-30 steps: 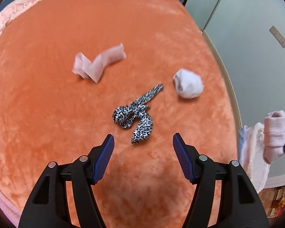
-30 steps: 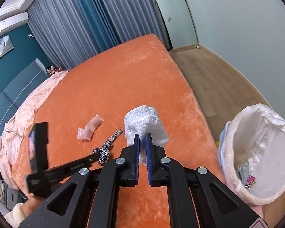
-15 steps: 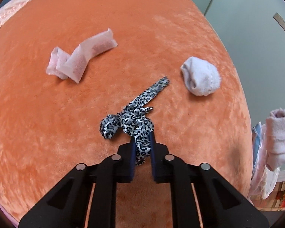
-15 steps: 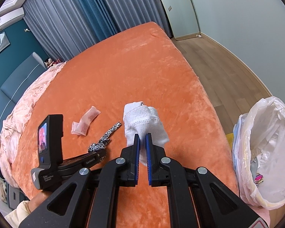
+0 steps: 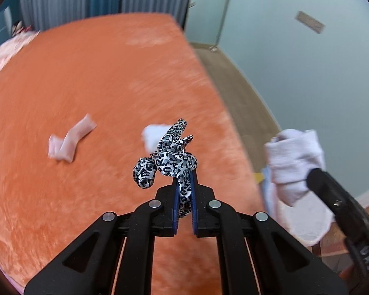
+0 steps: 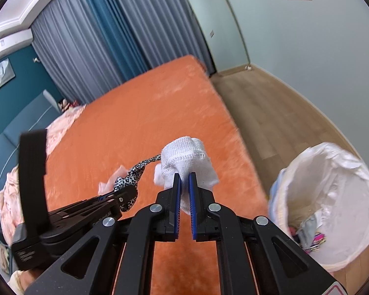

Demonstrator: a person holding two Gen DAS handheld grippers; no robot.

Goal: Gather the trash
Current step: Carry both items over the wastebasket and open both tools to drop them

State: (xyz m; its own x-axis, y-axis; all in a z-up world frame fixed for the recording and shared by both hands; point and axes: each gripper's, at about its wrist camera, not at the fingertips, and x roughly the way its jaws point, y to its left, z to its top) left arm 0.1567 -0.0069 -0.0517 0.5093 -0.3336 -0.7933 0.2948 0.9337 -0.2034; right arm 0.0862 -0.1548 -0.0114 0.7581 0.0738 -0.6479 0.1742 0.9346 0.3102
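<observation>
- The left claw point(image 5: 183, 196) is clenched on one leopard-print fabric strip point(image 5: 168, 157), lifted above the orange bed point(image 5: 86, 86).
- The right claw point(image 6: 184, 196) is clamped on one white sock point(image 6: 187, 159), also above the bed, just left of the bin.
- Two items lie on the bed: one pink wrapper point(image 5: 70, 142) and one white wad point(image 5: 155, 135).
- One lined trash bin point(image 6: 332, 196) stands on the floor just beside the bed's right edge.

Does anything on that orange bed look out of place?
Yes: a crumpled pink tissue and a balled white sock lie loose on the orange bedspread. Both grippers already hold bits: the left a leopard-print scrap, the right a white sock.
</observation>
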